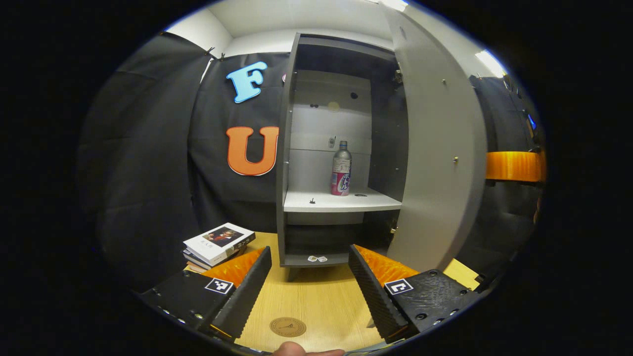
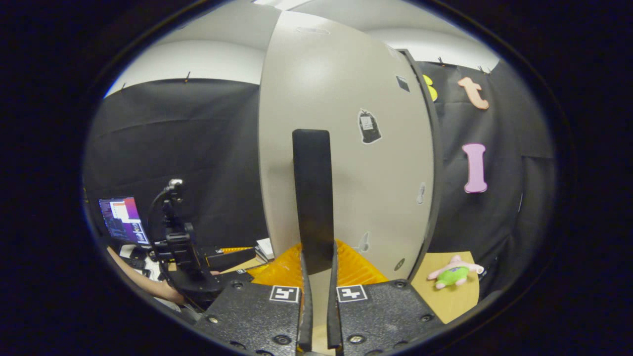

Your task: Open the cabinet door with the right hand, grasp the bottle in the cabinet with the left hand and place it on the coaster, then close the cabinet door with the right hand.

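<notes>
From the left gripper view I looked straight into the cabinet, whose door stood swung wide open on the cabinet's right side. The bottle stood upright on the cabinet's white middle shelf, toward the back of the shelf and clear of its walls. My left gripper hung in front of the cabinet with its jaws spread wide and nothing between them, well short of the bottle. Just in front of the cabinet, on the wooden table, the round coaster lay flat between the spread fingers as the view showed them, with nothing on it. A stack of books sat on the table to the cabinet's left. In the right gripper view my right gripper was clamped on the dark vertical handle of the door, both fingers pressed against the handle's lower end, the door's pale outer face filling the space behind it. Small stickers dotted that face. To the door's right a small plush toy lay on the table; to its left stood a lit monitor and a dark stand, with a person's forearm below them.
</notes>
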Available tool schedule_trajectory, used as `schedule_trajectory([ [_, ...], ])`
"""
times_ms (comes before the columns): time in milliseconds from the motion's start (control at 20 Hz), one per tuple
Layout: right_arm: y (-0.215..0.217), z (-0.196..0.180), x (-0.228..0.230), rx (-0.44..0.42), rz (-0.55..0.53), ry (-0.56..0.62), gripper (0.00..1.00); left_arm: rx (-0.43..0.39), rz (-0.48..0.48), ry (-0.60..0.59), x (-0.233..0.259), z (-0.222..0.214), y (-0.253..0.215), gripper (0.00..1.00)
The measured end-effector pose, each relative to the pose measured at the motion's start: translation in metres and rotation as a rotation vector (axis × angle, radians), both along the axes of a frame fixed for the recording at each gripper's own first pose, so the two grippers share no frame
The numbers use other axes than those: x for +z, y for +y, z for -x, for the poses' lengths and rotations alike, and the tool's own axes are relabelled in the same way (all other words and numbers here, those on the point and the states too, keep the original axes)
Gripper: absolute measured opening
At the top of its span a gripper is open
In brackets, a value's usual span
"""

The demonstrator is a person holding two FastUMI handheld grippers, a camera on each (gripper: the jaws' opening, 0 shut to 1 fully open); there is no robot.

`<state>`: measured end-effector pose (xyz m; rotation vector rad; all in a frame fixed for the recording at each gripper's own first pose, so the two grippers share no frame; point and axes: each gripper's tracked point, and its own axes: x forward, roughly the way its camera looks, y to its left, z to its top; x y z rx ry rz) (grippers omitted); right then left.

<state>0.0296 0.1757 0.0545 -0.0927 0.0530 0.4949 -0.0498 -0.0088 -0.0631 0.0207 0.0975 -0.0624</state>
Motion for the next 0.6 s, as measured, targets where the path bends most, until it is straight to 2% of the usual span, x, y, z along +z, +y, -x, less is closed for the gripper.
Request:
schedule_trajectory([
  [250, -0.009, 0.001, -0.001, -0.059, -0.004, 0.01, 0.14, -0.046, 0.003, 0.0, 0.005, -0.035, -0.019, 0.95],
  [350, -0.013, 0.002, 0.001, -0.085, -0.013, 0.009, 0.14, -0.085, -0.004, 0.037, -0.003, -0.057, -0.032, 0.95],
  [600, -0.019, 0.004, 0.001, -0.182, -0.036, 0.003, 0.12, -0.072, -0.055, 0.051, -0.002, -0.126, -0.034, 0.95],
])
